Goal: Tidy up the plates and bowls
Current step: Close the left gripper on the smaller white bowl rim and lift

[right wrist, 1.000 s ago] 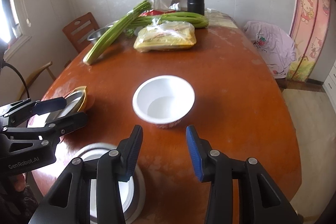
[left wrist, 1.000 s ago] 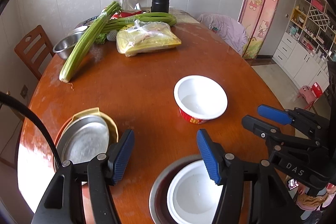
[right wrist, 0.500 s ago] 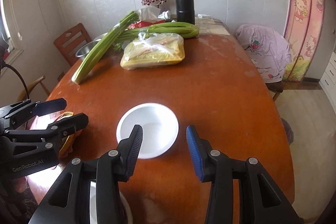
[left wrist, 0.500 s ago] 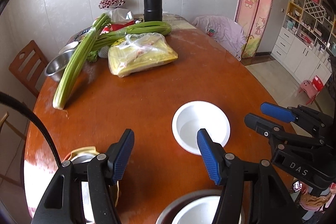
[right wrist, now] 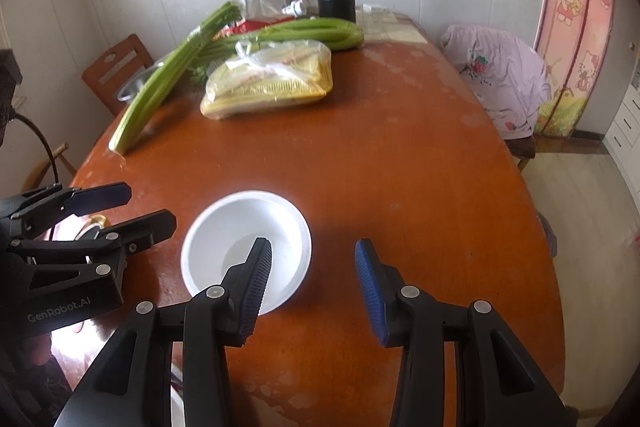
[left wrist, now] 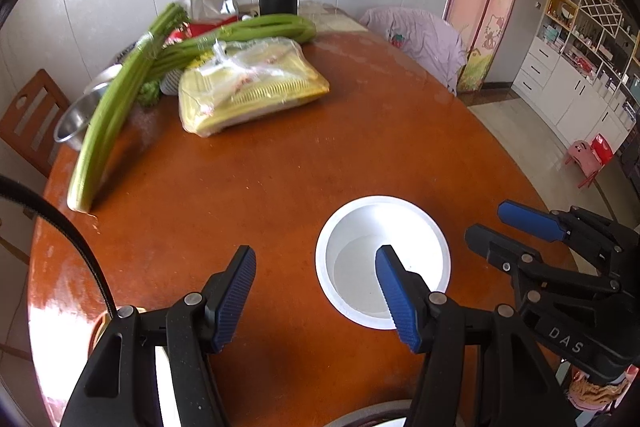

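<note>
While both hand-held grippers (left wrist: 314,291) (right wrist: 314,285) hang spread and empty, bare table (left wrist: 280,187) rings the white bowl (left wrist: 382,259).

Both grippers have advanced across the table toward the white bowl (left wrist: 382,259)

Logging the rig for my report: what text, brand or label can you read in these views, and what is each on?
"DAS": on the right gripper body, left wrist view.
"GenRobot.AI": on the left gripper body, right wrist view.
Red packaging behind the celery: print too small to read.
Nothing else is legible.
</note>
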The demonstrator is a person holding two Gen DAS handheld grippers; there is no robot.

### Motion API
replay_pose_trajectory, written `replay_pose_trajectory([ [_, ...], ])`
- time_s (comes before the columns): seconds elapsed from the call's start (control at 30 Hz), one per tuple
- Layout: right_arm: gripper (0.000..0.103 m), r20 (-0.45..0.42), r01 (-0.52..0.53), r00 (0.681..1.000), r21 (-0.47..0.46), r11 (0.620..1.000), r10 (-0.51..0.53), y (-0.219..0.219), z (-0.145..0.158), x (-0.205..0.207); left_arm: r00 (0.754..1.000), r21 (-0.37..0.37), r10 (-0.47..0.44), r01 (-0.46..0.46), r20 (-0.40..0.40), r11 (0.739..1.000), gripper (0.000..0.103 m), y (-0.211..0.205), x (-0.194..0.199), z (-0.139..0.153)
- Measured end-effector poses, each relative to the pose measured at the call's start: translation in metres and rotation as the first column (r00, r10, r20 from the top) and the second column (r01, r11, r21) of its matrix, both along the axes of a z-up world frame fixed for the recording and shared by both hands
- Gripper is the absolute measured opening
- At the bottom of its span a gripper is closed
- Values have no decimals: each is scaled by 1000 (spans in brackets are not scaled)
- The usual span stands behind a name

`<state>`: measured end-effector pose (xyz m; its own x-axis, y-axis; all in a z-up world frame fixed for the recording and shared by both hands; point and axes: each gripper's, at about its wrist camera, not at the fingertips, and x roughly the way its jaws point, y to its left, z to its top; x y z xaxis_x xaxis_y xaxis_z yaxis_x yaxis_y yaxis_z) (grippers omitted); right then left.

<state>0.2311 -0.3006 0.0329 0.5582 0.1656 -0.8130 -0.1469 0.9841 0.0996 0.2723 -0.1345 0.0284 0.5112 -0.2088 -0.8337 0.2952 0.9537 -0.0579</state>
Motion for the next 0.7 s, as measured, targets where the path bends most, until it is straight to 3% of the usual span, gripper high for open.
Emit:
replay_pose_trajectory([
  [0.57, 43, -121, -36, 992, -2, 999, 36, 13, -43, 17, 990, -11, -15, 14, -141, 1000, 61, -8, 24, -43],
  [0.63, 40, -124, -43, 991, -5, 999, 42, 15, -46, 17, 989, -15, -20, 18, -147, 1000, 59, -8, 25, -47],
  [0.7, 34, -131, -58, 990, 18, 998, 60, 17, -48, 18, 986, -33, -27, 22, -164, 999, 49, -7, 26, -51],
])
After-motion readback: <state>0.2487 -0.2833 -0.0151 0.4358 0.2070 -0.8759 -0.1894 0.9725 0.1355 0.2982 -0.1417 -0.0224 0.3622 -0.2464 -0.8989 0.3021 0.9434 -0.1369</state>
